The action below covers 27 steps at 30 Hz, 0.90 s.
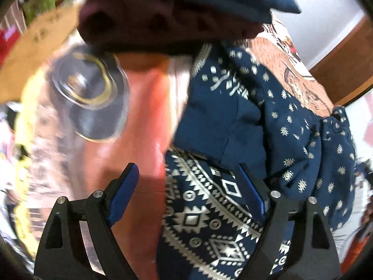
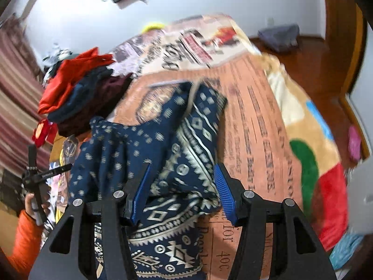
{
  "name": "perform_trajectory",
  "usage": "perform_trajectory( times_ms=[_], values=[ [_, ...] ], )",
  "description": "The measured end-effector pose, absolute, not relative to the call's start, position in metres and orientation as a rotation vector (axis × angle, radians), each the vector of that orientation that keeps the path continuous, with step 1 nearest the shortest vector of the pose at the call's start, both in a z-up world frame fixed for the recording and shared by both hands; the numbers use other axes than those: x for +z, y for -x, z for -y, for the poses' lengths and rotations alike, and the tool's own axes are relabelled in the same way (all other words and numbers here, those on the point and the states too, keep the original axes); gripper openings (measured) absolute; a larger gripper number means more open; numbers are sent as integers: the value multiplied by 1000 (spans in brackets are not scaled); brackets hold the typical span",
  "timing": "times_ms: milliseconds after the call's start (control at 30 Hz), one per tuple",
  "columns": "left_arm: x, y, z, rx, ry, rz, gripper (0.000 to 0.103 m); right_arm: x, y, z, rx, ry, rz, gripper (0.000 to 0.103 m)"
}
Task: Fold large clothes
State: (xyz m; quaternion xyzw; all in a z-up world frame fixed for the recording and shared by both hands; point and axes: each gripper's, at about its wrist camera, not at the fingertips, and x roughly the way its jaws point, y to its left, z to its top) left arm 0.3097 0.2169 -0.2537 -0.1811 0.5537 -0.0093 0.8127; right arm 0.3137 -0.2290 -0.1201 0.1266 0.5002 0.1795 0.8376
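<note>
The right gripper [image 2: 181, 184] clamps bunched navy patterned garment [image 2: 144, 144] over the bed's newsprint-pattern blanket [image 2: 251, 126]. The left gripper [image 1: 186, 186] stands apart, one finger [image 1: 251, 193] against the cloth. Bare blanket runs toward the bed's far edge; folded clothes [image 2: 77, 93] are stacked at its left edge.
</note>
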Motion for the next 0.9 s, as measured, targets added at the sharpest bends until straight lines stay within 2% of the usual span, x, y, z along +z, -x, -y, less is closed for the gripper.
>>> perform_trajectory(
  times_ms=[233,333,400,433,500,600,900],
  values=[
    [-284,-326,-205,-85,474,-1222,84,-136,-322,217,394,-258,-1044,54],
    [-286,-327,-208,-103,509,-1201,79,-136,-325,209,402,-232,-1017,48],
    [-283,-326,-204,-127,487,-1181,61,-136,-327,204,401,-192,-1005,32],
    [-279,-325,-200,-138,464,-1169,56,-136,-328,203,410,-187,-1000,30],
    [-270,-324,-192,-142,410,-1154,28,-131,-334,201,431,-184,-989,19],
    [-251,-323,-176,-148,330,-1117,15,-119,-345,195,457,-179,-957,16],
    [-187,-347,-157,-158,256,-963,14,-63,-396,165,467,-72,-817,15]
  ],
)
